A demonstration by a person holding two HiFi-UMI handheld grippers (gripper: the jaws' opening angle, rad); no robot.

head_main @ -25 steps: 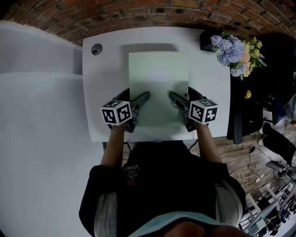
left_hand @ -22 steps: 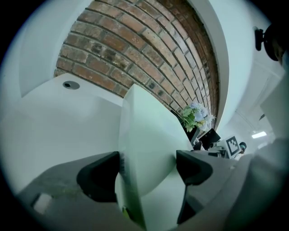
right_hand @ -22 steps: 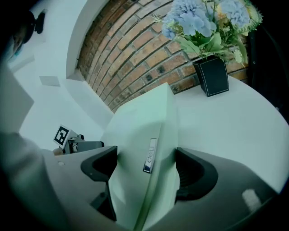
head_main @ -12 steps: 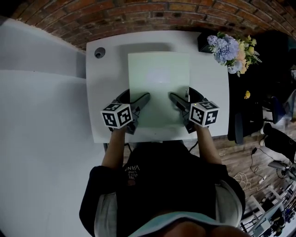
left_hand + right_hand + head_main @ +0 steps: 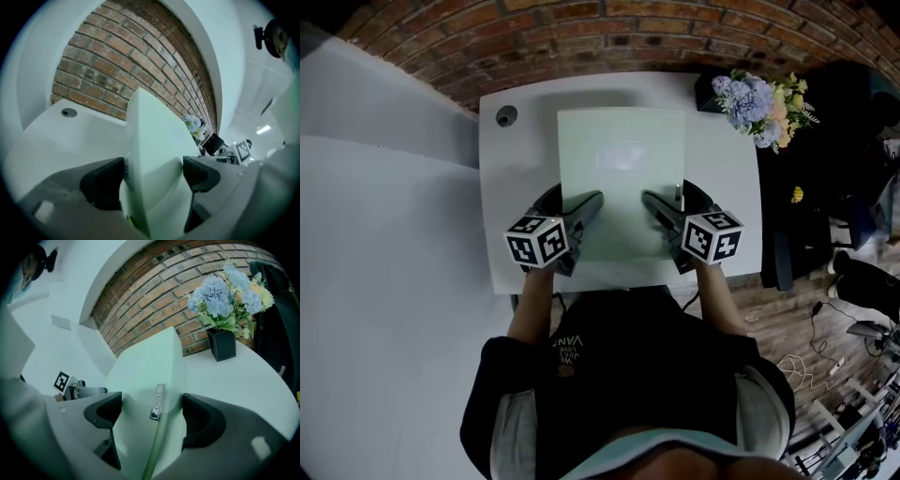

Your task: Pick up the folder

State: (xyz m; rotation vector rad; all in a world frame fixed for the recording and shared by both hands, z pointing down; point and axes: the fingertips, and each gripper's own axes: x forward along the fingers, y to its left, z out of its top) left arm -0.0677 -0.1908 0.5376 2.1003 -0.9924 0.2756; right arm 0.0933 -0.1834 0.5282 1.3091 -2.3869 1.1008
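A pale green box folder point(image 5: 622, 173) is held level just above the white table point(image 5: 520, 244), casting a shadow on the table's far side. My left gripper point(image 5: 592, 200) is shut on its near left edge, and my right gripper point(image 5: 649, 199) is shut on its near right edge, beside a metal clasp point(image 5: 677, 193). In the left gripper view the folder point(image 5: 154, 136) fills the space between the jaws of the left gripper point(image 5: 153, 176). The right gripper view shows the folder point(image 5: 140, 366) and its clasp point(image 5: 157, 402) between the jaws of the right gripper point(image 5: 151, 411).
A vase of blue and peach flowers point(image 5: 761, 105) stands at the table's far right corner, also in the right gripper view point(image 5: 229, 301). A round cable grommet point(image 5: 506, 115) sits at the far left corner. A brick wall point(image 5: 609, 33) runs behind the table. Dark furniture point(image 5: 806, 244) stands right.
The folder looks slightly larger in the head view: it has risen a little with both grippers still shut on its near edges.
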